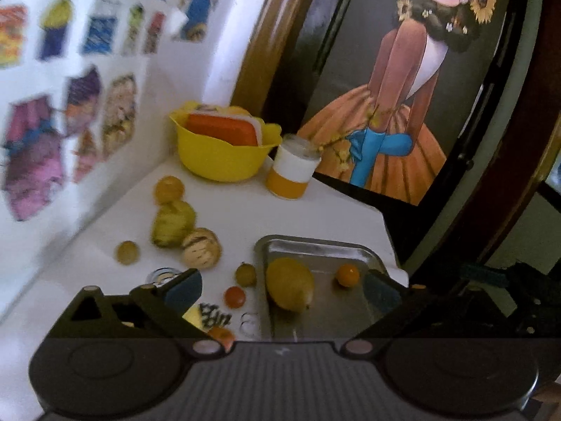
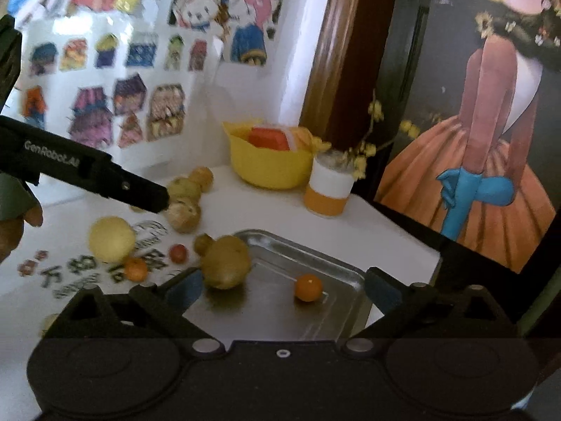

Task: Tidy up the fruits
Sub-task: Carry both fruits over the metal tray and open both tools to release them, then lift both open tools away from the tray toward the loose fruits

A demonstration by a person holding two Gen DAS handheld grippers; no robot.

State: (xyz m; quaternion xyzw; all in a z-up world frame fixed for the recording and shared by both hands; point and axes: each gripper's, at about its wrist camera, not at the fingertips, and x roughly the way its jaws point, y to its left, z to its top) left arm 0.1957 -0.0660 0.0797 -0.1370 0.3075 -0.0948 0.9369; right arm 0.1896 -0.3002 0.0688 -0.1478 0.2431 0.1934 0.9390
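Observation:
A metal tray (image 1: 315, 245) (image 2: 350, 270) lies on the white table. In it are a large yellow-green fruit (image 1: 289, 284) (image 2: 226, 261) at its left side and a small orange fruit (image 1: 348, 275) (image 2: 308, 287). My left gripper (image 1: 282, 289) is open above the tray's near end and holds nothing. My right gripper (image 2: 283, 291) is also open over the tray, empty. In the right wrist view the left gripper (image 2: 161, 203) reaches in from the left above the loose fruits. Left of the tray lie a striped fruit (image 1: 201, 247) (image 2: 183, 214), a red tomato (image 1: 234, 296) (image 2: 178, 253) and a round yellow fruit (image 2: 111, 239).
Several more small fruits (image 1: 169, 189) are scattered towards the sticker-covered wall. A yellow bowl (image 1: 217, 161) (image 2: 266, 168) and a white-and-orange cup (image 1: 292, 172) (image 2: 329, 193) stand at the back. A framed picture (image 1: 403, 105) leans at the right, by the table's edge. A hand (image 2: 14, 231) shows at far left.

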